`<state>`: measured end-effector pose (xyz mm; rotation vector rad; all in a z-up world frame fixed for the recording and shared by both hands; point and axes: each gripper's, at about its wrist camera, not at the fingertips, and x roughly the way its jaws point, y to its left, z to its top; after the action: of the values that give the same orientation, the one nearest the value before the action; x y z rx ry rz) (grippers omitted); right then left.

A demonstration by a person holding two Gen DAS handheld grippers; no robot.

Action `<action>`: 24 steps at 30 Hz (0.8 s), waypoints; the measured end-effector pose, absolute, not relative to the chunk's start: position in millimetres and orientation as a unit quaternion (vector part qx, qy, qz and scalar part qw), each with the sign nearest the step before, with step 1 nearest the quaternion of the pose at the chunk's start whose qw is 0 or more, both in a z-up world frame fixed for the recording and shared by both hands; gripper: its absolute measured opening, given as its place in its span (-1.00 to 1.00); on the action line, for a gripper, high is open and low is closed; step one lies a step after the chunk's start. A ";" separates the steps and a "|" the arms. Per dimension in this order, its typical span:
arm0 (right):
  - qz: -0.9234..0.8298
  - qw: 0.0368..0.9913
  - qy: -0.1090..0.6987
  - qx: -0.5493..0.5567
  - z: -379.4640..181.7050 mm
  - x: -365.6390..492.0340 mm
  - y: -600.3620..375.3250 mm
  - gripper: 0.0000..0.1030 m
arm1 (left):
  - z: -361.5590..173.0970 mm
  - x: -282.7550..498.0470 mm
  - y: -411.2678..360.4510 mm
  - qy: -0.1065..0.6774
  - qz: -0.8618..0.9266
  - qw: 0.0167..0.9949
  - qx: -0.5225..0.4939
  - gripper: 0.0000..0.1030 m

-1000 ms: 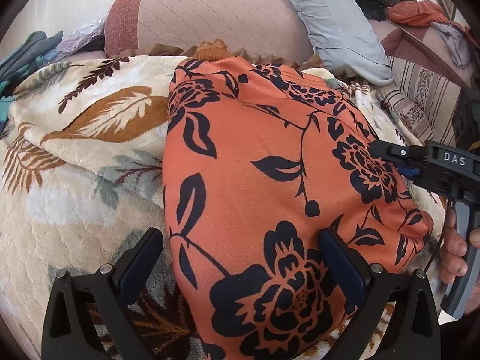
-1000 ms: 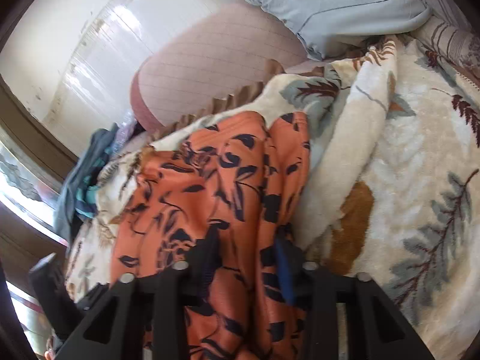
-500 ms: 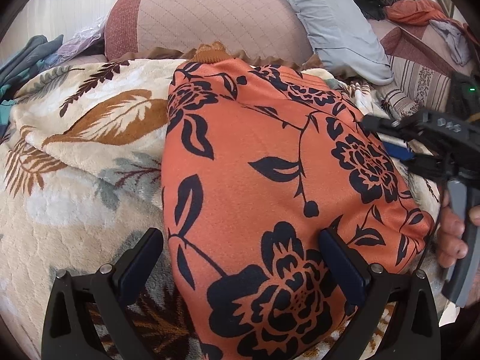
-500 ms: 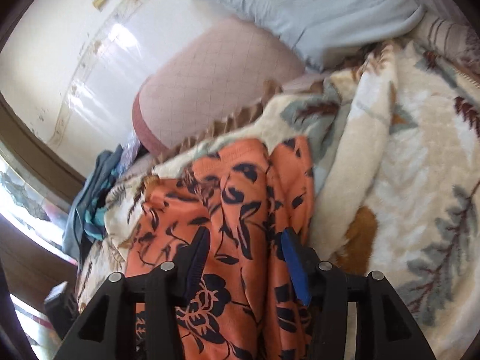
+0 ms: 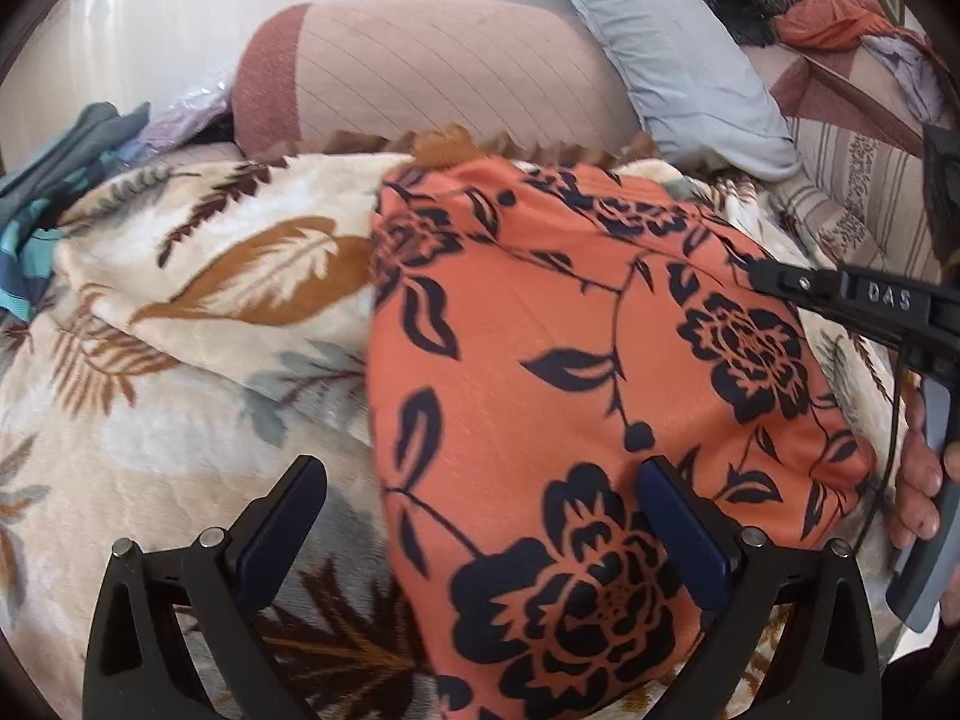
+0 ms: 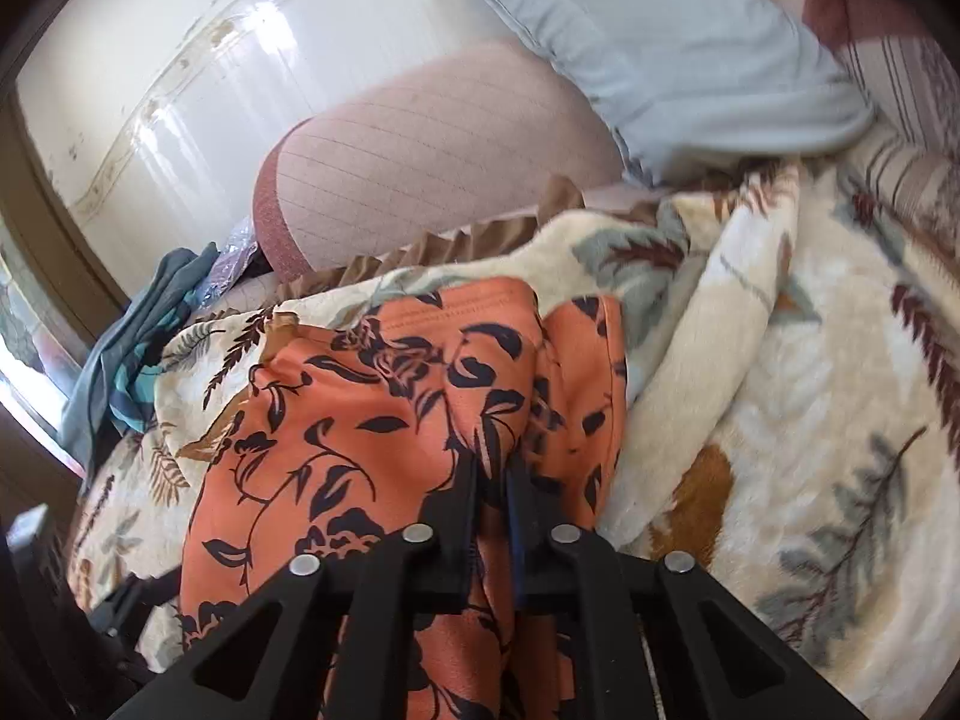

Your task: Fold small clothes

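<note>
two tools, one orange black-floral fabric garment (image 5: 570, 372) flat on cream leaf-print fleece blanket (image 5: 180, 300), long axis running away from cameras. right tool (image 6: 492, 474) closing, pinching garment's right edge fold; left tool (image 5: 480, 516) spread wide, straddling near left edge, gripping nothing.

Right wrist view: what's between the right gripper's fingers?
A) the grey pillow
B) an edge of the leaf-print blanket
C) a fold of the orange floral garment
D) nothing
C. The right gripper jaws are closing on a bunched ridge of the orange floral garment; the leaf-print blanket and grey pillow lie clear of them.
</note>
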<state>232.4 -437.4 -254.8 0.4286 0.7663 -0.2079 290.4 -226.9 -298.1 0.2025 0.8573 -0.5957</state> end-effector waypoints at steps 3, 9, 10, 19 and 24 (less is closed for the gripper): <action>-0.127 0.888 0.404 0.179 -267.8 236.4 -436.0 -0.84 | -299.2 295.8 -222.3 0.401 -0.259 0.872 0.107 1.00; -0.129 0.866 0.429 0.222 -287.9 235.7 -451.4 -0.85 | -305.5 302.7 -220.2 0.419 -0.263 0.863 0.100 1.00; -0.127 0.865 0.428 0.228 -287.7 233.5 -452.3 -0.84 | -305.2 302.8 -220.6 0.419 -0.262 0.863 0.101 1.00; -0.122 0.875 0.391 0.260 -244.1 178.9 -435.2 -0.76 | -301.6 295.5 -225.3 0.433 -0.246 0.860 0.111 1.00; -0.093 0.881 0.392 0.248 -241.3 166.6 -410.8 -0.77 | -299.8 282.5 -233.2 0.418 -0.242 0.863 0.146 1.00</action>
<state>166.6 -410.8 -241.3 0.5172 0.8164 -0.1930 282.5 -233.2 -299.8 0.3070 0.8756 -0.5071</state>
